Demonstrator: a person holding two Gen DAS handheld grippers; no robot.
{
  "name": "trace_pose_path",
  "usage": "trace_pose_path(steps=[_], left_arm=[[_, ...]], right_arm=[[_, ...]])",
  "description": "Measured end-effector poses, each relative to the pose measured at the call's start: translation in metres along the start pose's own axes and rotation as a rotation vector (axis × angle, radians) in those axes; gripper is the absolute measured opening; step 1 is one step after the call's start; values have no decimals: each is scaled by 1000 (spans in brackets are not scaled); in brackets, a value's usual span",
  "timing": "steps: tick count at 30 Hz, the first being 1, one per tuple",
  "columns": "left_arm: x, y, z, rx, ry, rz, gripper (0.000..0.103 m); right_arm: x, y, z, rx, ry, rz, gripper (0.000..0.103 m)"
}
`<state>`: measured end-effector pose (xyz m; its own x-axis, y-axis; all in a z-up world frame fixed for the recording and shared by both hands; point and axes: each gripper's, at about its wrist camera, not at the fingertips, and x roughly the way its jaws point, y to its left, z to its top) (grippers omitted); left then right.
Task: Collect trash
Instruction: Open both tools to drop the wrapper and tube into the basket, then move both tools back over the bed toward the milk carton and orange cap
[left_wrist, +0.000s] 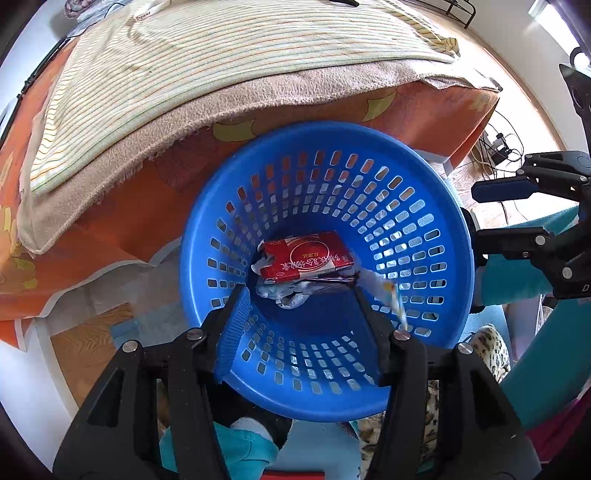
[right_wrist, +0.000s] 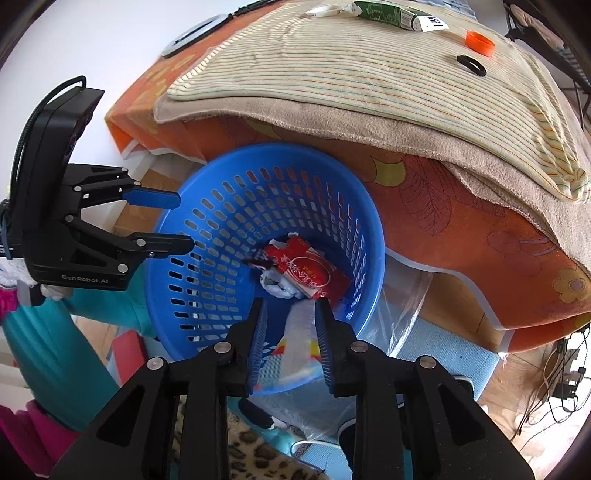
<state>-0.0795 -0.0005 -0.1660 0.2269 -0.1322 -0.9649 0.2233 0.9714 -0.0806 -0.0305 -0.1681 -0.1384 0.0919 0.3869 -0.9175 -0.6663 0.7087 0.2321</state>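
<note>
Below, both claws point steeply down over a blue basket (left_wrist: 436, 280) standing against a cloth-covered worktop (right_wrist: 443, 221). Left claw (left_wrist: 299, 295): jaws parted, nothing between the pads; basket floor shows through the gap. Right claw (right_wrist: 291, 314): jaws part-open, a pale wrapper (right_wrist: 301, 343) with red and yellow marks between them, blurred; pads seem clear of it. From the left view the same wrapper (left_wrist: 388, 295) shows inside the basket by the right wall. On the basket floor: a red carton (left_wrist: 306, 260) lying on crumpled plastic (left_wrist: 284, 295). On the worktop's far side: a green tube (right_wrist: 391, 14), an orange cap (right_wrist: 480, 42), a black ring (right_wrist: 471, 65).
</note>
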Motion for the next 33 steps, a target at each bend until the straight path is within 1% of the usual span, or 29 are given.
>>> trace_pose_path(steps=[1, 3, 4, 8, 10, 18, 24, 27, 29, 33], left_arm=[[0, 0, 0, -2, 1, -1, 57], [0, 1, 0, -5, 1, -2, 61], [0, 1, 0, -7, -2, 0, 65], [-2, 1, 1, -16, -11, -5, 66], [-3, 3, 1, -25, -15, -7, 68], [-10, 6, 12, -55, -28, -20, 70], [-24, 11, 31, -98, -56, -38, 70], [-33, 14, 45, -115, -78, -51, 70], [-39, 16, 56, -124, -97, -50, 70], [-49, 20, 82, -146, -132, -41, 70]], right_arm=[[-1, 0, 0, 1, -5, -3, 48], [-3, 1, 1, 2, -16, -5, 55], [-4, 1, 2, 3, -18, -7, 55], [-6, -1, 3, 15, -26, -26, 57], [-7, -4, 3, 25, -30, -32, 62], [-17, -15, 6, 51, -59, -66, 64], [-26, -24, 14, 77, -92, -95, 65], [-33, -30, 20, 92, -108, -104, 67], [-37, -34, 25, 102, -121, -107, 69], [-48, -45, 37, 106, -144, -124, 69]])
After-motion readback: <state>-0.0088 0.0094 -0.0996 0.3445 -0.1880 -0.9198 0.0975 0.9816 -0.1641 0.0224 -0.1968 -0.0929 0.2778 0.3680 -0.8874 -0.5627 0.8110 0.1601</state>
